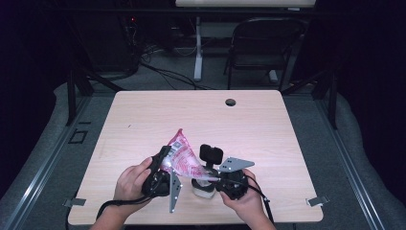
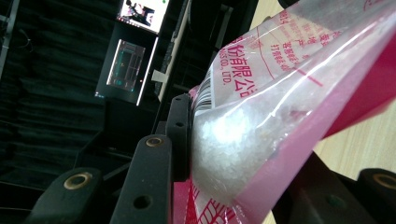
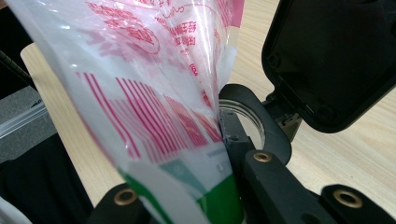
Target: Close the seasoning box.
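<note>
On the wooden table (image 1: 143, 115) we see the pink bag (image 1: 184, 158) lifted near its front edge, left gripper (image 1: 163, 165) pinching one end, right gripper (image 1: 218, 180) clamped on the other, above a lidded jar (image 1: 203, 187).

Pink-striped plastic bag (image 3: 154, 93) pinched in the right tongs (image 3: 205, 186), beside an open-lidded jar (image 3: 261, 126).

The bag (image 2: 299, 88) I am holding is looking like thin glossy plastic film, clear with pink and red print, creased; white coarse crystals (image 2: 224, 140) are showing through it. My jaws are reading as matt black plastic with brass-coloured rivets. The table (image 1: 143, 115) is showing smooth pale wood-grain laminate. The container lid (image 3: 336, 56) is appearing matt black plastic.
</note>
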`<state>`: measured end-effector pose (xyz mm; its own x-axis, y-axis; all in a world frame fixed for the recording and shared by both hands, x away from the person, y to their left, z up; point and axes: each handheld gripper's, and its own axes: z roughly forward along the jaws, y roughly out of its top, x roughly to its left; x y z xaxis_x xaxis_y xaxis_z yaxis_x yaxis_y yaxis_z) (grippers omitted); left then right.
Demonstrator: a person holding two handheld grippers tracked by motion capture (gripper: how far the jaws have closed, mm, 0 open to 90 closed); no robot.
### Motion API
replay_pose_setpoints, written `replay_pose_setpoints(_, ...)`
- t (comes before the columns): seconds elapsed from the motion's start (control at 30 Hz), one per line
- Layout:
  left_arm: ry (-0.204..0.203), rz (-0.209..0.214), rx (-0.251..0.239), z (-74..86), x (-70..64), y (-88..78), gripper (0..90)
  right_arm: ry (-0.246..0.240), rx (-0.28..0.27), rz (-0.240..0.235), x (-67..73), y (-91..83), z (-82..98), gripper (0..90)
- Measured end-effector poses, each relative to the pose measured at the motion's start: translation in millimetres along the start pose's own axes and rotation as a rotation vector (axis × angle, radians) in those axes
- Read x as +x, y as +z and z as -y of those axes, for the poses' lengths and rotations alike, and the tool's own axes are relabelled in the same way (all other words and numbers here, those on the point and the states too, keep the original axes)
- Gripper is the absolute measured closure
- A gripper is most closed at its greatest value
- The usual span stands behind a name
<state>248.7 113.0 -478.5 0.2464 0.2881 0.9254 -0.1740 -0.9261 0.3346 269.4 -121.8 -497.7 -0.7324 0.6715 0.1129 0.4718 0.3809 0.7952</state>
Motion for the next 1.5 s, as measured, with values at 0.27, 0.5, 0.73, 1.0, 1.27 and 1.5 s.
replay_pose_setpoints(0.27,0.004,-0.009,-0.008,-1.6,1.4,-1.5,70.1,0.001,-0.002,-0.006,0.4,0.0,-0.2,89.1)
replay_pose_setpoints(0.5,0.011,-0.015,-0.016,-3.1,1.3,-2.6,70.0,0.004,0.000,-0.003,0.8,0.7,-0.1,87.8)
replay_pose_setpoints(0.73,0.012,-0.014,-0.017,-3.2,1.4,-2.7,70.0,0.006,-0.003,-0.001,1.2,1.0,0.1,88.5)
replay_pose_setpoints(1.0,0.010,-0.014,-0.017,-4.0,1.9,-3.5,70.0,0.003,-0.003,-0.004,0.9,0.5,0.0,88.3)
replay_pose_setpoints(1.27,0.012,-0.015,-0.018,-4.5,2.2,-3.9,69.9,0.003,-0.002,-0.002,0.8,-0.4,0.0,88.4)
replay_pose_setpoints(1.5,0.012,-0.018,-0.023,-4.7,2.4,-3.9,70.0,0.006,-0.004,-0.001,0.8,-0.7,0.2,88.6)
